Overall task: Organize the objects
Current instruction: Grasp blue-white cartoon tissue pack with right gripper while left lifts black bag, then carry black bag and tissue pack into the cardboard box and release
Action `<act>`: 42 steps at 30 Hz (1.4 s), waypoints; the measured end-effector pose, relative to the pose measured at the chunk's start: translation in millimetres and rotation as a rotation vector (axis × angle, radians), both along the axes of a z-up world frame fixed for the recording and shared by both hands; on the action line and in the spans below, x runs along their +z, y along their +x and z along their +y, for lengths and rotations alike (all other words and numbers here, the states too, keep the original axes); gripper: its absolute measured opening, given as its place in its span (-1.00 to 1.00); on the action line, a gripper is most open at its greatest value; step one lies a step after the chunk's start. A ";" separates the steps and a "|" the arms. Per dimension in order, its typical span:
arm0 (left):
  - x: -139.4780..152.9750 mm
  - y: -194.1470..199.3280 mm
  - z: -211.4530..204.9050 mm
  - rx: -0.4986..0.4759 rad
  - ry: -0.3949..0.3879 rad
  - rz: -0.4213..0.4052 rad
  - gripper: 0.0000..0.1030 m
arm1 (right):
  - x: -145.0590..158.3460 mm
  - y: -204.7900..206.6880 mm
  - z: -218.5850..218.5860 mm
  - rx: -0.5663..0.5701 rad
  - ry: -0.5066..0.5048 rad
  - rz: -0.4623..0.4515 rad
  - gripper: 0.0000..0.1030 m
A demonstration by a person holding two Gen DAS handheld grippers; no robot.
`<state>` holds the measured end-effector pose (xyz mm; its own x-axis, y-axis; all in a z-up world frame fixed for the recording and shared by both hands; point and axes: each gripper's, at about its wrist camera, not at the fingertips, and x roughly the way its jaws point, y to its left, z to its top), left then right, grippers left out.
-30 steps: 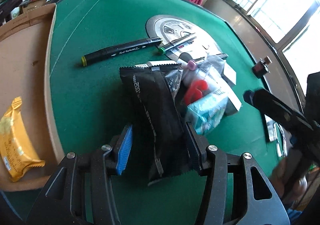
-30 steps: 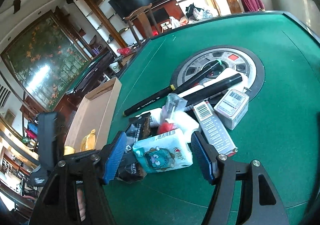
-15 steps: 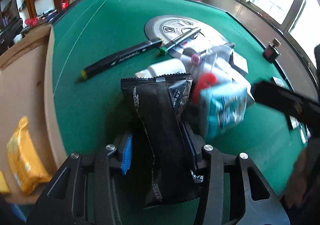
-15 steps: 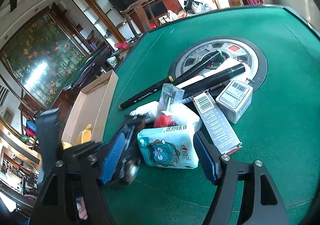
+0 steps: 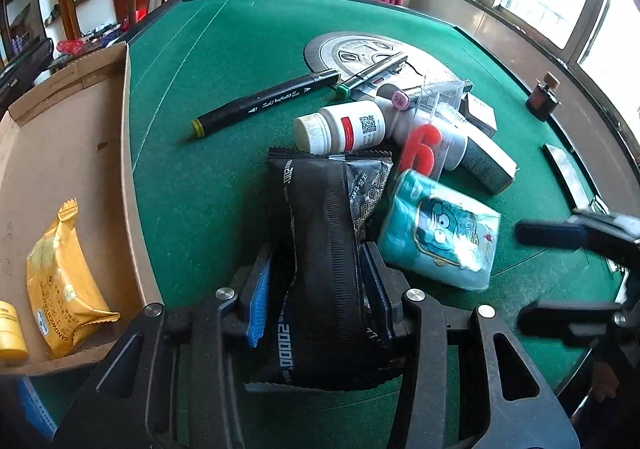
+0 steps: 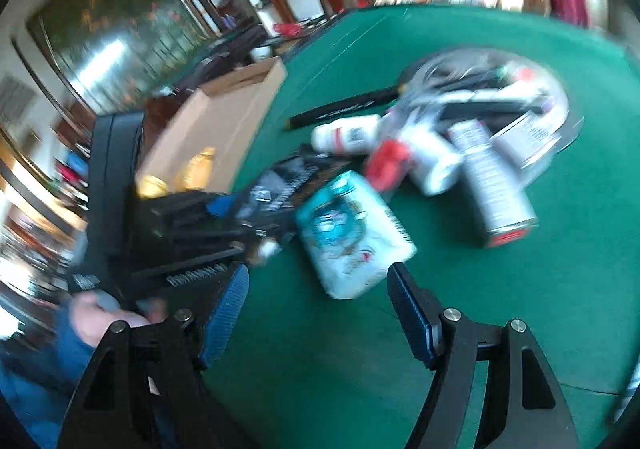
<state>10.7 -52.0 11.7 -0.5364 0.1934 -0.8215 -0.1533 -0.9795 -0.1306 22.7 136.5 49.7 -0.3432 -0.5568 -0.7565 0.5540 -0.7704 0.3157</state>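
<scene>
A black snack packet (image 5: 320,249) is pinched between the blue pads of my left gripper (image 5: 316,295), which is shut on it. Its far end reaches a pile holding a white bottle (image 5: 340,127) and a red item in a clear sleeve (image 5: 420,145). A teal tissue pack (image 5: 440,237) lies just right of the packet. In the blurred right wrist view, my right gripper (image 6: 316,277) is open, with the near corner of the tissue pack (image 6: 352,241) between its fingertips but untouched. The left gripper holding the black packet (image 6: 280,185) shows at the left there.
An open cardboard box (image 5: 60,153) at the table's left edge holds a yellow snack packet (image 5: 60,277) and a yellow jar (image 5: 10,329). A black marker (image 5: 264,103) lies on the green felt. A small brown bottle (image 5: 542,99) stands far right. A hand (image 6: 100,313) grips the left tool.
My left jaws closed on the black packet and drew it out of the pile, uncovering the white bottle. My right gripper pulled back from around the tissue pack and rolled, blurring its view.
</scene>
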 end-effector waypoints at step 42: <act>14.4 4.2 21.4 -0.051 -0.058 0.089 -0.14 | -16.9 -2.1 5.9 0.078 0.088 0.121 -0.09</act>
